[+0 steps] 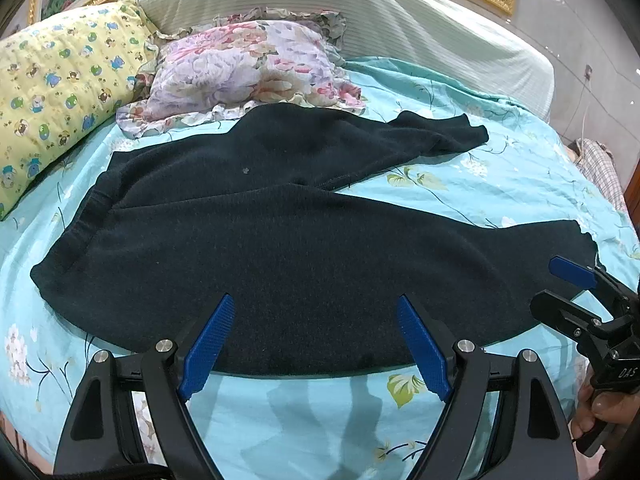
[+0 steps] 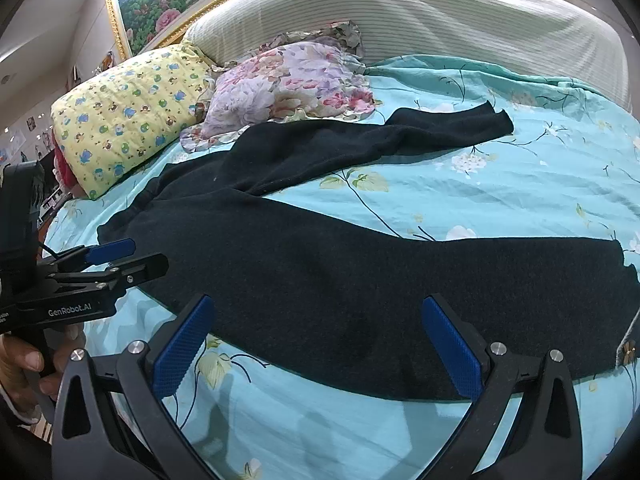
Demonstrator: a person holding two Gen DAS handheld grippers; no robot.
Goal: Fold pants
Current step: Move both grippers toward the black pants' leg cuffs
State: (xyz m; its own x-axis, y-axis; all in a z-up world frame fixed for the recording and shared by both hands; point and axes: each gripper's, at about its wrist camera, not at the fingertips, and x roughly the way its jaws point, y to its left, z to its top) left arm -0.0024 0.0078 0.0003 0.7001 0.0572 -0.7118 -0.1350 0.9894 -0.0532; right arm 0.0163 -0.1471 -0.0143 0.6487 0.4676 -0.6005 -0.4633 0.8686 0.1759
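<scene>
Dark pants (image 1: 280,240) (image 2: 360,280) lie spread flat on the turquoise flowered bedsheet (image 1: 480,184) (image 2: 480,184). The waistband is at the left and the two legs splay apart toward the right. My left gripper (image 1: 316,304) hovers open over the near edge of the near leg, with nothing between its blue pads. My right gripper (image 2: 316,304) is open too, over the same leg further toward the cuff. Each view catches the other tool from the side: the right gripper (image 1: 546,286) near the cuff, the left gripper (image 2: 148,255) near the waist end.
A yellow cartoon-print pillow (image 1: 60,92) and a floral ruffled pillow (image 1: 240,68) sit at the bed's head, the floral one touching the far leg. Behind them stands a white ribbed headboard (image 1: 320,8). A checked cloth (image 1: 600,172) lies at the right edge. A person's hand (image 2: 24,360) grips the left tool.
</scene>
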